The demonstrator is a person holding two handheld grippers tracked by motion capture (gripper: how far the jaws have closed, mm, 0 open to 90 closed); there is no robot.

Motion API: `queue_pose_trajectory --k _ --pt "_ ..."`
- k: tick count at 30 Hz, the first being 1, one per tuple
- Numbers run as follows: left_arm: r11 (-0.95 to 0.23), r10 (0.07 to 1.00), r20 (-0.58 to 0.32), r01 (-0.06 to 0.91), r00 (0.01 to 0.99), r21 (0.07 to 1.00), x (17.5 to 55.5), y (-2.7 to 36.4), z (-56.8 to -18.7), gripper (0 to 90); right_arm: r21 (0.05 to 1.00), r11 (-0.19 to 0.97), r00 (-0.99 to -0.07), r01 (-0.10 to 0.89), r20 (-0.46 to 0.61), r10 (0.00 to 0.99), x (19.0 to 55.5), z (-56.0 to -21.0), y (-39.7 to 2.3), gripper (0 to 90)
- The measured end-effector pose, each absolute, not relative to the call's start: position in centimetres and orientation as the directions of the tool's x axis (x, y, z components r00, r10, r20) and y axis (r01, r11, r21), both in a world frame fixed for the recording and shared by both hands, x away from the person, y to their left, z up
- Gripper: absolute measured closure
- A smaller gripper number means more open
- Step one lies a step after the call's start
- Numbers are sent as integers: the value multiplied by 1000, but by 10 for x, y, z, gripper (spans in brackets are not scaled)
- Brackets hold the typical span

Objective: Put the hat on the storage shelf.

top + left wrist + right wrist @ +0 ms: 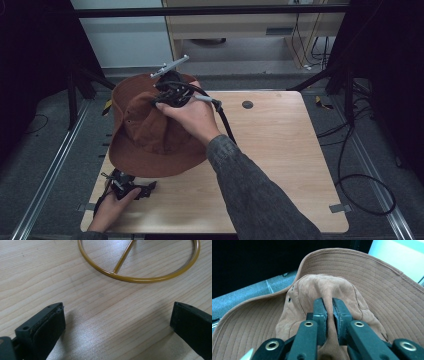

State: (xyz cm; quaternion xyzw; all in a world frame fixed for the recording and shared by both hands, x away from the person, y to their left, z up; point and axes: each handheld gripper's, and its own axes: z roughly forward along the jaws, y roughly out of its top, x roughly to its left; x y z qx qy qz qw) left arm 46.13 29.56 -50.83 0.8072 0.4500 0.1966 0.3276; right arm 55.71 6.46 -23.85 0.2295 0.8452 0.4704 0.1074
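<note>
A rust-brown wide-brimmed hat (142, 137) hangs tilted over the table's left half, its brim (374, 282) spreading out around the crown. My right gripper (329, 306) is shut on a pinched fold of the crown, and the hand and gripper (167, 95) sit on top of the hat. Low at the front left corner my left gripper (147, 189) rests near the table top, under the hat's front brim. Its jaws (117, 312) stand wide open with bare wood between them. A gold wire ring (140, 279) with a straight spoke lies on the wood just beyond them.
The wooden table (280, 160) has a small dark round hole (247, 104) near its far edge. Black cables (360, 175) loop on the grey floor to the right. Metal rails run along both sides, and dark frame posts stand at the far corners.
</note>
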Motion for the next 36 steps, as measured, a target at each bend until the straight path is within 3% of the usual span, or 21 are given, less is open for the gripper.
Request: queue_pose_trajectory --k 12,15,17,36 --pt "-381 855 23 597 519 706 461 296 -508 0 837 457 -867 299 38 497 560 -242 64 712" --pt "-380 855 22 597 519 706 461 296 -508 0 838 453 -864 305 42 502 563 -242 64 765" --pt "-387 852 26 597 522 703 461 296 -508 0 837 456 -869 302 46 492 565 -241 64 867" --pt "-381 854 22 595 520 708 462 296 -508 0 829 459 -865 319 56 499 577 -240 76 883"
